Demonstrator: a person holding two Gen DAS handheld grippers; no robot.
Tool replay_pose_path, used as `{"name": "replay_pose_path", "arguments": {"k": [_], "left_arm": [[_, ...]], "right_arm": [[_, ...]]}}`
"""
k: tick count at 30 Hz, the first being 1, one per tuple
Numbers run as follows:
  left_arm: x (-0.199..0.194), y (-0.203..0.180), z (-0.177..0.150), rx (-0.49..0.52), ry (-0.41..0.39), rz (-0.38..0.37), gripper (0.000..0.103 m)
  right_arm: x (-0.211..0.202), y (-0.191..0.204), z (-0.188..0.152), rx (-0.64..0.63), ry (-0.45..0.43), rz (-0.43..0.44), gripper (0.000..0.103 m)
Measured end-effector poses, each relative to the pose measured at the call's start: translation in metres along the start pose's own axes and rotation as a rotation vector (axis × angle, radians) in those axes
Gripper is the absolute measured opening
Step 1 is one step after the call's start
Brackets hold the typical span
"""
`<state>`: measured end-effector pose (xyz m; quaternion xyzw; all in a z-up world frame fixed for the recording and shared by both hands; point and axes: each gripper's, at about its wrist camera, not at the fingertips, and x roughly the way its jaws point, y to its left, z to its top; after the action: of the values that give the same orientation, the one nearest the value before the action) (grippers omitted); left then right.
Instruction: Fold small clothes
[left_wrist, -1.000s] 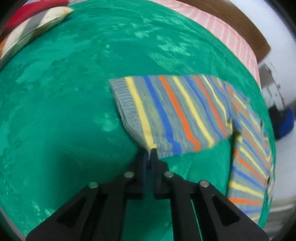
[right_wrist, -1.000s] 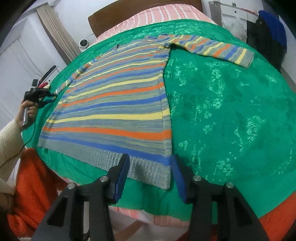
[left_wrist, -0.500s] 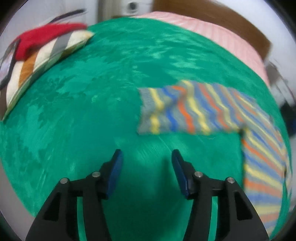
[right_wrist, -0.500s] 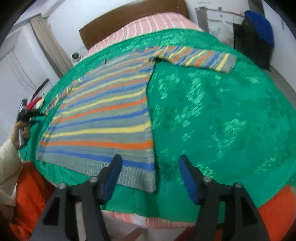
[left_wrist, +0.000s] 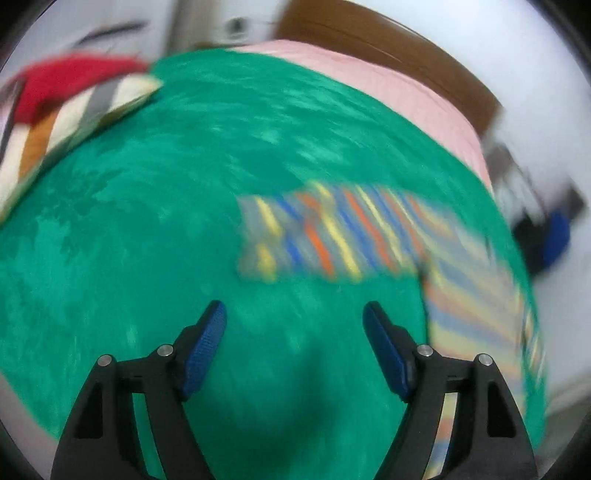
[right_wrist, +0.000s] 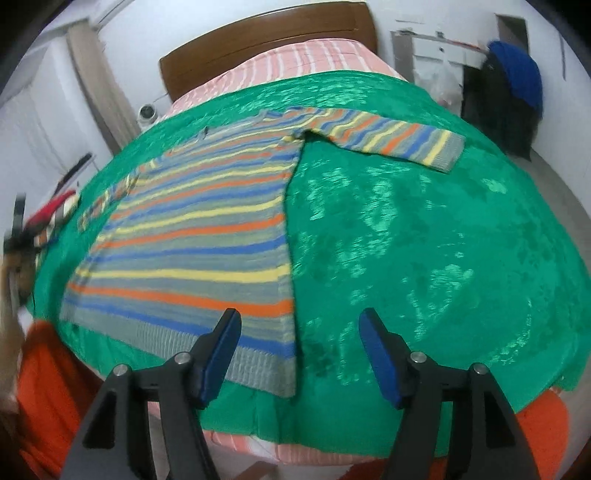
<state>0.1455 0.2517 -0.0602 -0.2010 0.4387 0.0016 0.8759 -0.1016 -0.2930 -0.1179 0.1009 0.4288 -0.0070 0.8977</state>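
You're in a bedroom: bed (right_wrist: 443, 240) w/ green spread, wooden headboard (right_wrist: 266, 40), clothes on rack (right_wrist: 513, 77).

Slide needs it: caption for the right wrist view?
Open right gripper above the hem of a striped sweater spread flat on a green bedspread.

Bed (right_wrist: 266, 62): brown wooden headboard, pink-and-white striped sheet (right_wrist: 314, 55) showing at the head end and along the near edge below me. Over it, a green patterned coverlet (right_wrist: 424, 229) spread across nearly the whole top. On the coverlet: one striped sweater (right_wrist: 192, 236), grey with blue, orange and yellow bands, lying flat, hem nearest my right jaws, one sleeve stretched out to each side. At the far left corner, a folded striped cloth (left_wrist: 70, 114) with something red (left_wrist: 70, 77) on it, blurred.
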Motion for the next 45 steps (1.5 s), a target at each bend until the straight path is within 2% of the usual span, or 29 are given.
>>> {"name": "replay_pose_path", "arguments": {"k": [2,3,4,7,8,9,10,11,12,14,15,18,19,21,22,23,25,29,33,38,41,45], "left_arm": [[0.025,0.015,0.030,-0.073,0.017,0.045,0.072],[0.036,0.018,0.040,-0.088,0.038,0.055,0.065],[0.048,0.020,0.048,-0.101,0.064,0.060,0.052],[0.087,0.013,0.057,-0.101,0.187,0.007,0.049],[0.099,0.008,0.057,-0.081,0.216,0.021,0.045],[0.100,0.002,0.056,-0.055,0.199,0.062,0.038],[0.100,-0.002,0.057,-0.029,0.164,0.106,0.014],[0.098,-0.004,0.058,-0.022,0.130,0.135,0.004],[0.094,-0.002,0.059,-0.036,0.100,0.142,0.004],[0.080,0.002,0.062,-0.047,-0.004,0.223,0.003],[0.078,0.004,0.062,-0.048,-0.010,0.231,0.003],[0.085,0.008,0.058,-0.023,0.039,0.262,0.010],[0.082,0.006,0.054,-0.002,0.039,0.278,0.015],[0.071,0.000,0.045,0.023,0.016,0.317,0.034],[0.063,-0.002,0.040,0.024,-0.004,0.314,0.049],[0.054,-0.004,0.034,0.027,-0.024,0.304,0.058],[0.032,-0.014,0.019,0.053,-0.054,0.262,0.066],[-0.011,-0.053,-0.033,0.181,-0.025,0.113,0.080],[-0.033,-0.082,-0.091,0.270,0.003,0.022,0.087],[-0.031,-0.095,-0.152,0.360,0.025,0.024,0.087],[-0.028,-0.103,-0.176,0.429,0.034,0.017,0.087],[-0.033,-0.111,-0.191,0.494,0.012,-0.038,0.088]], "right_arm": [[0.004,0.008,-0.005,-0.026,0.012,0.000,0.066],[0.007,0.012,-0.008,-0.032,0.022,0.003,0.066],[0.010,0.014,-0.009,-0.034,0.031,0.006,0.066],[0.016,0.019,-0.011,-0.039,0.053,0.009,0.066],[0.018,0.019,-0.011,-0.042,0.058,0.007,0.066],[0.019,0.020,-0.012,-0.044,0.064,0.004,0.066],[0.021,0.020,-0.012,-0.043,0.070,0.002,0.066],[0.022,0.019,-0.012,-0.039,0.075,0.003,0.066],[0.023,0.017,-0.011,-0.032,0.079,0.003,0.066],[0.023,0.014,-0.011,-0.017,0.080,0.004,0.066],[0.023,0.012,-0.011,-0.009,0.079,0.005,0.066],[0.025,0.007,-0.011,0.017,0.086,0.014,0.066],[0.025,0.005,-0.011,0.024,0.088,0.018,0.066],[0.024,0.004,-0.010,0.033,0.079,0.022,0.066],[0.022,0.003,-0.010,0.036,0.069,0.022,0.066],[0.018,0.003,-0.009,0.038,0.053,0.021,0.066],[0.009,0.003,-0.006,0.035,0.019,0.013,0.066],[-0.002,0.007,0.007,-0.024,-0.050,-0.020,0.067],[0.002,0.009,0.027,-0.080,-0.108,-0.062,0.067],[0.021,-0.002,0.036,-0.020,-0.151,-0.089,0.068],[0.033,-0.009,0.025,0.014,-0.137,-0.097,0.068],[0.038,-0.018,0.014,0.025,-0.120,-0.127,0.068]]}}
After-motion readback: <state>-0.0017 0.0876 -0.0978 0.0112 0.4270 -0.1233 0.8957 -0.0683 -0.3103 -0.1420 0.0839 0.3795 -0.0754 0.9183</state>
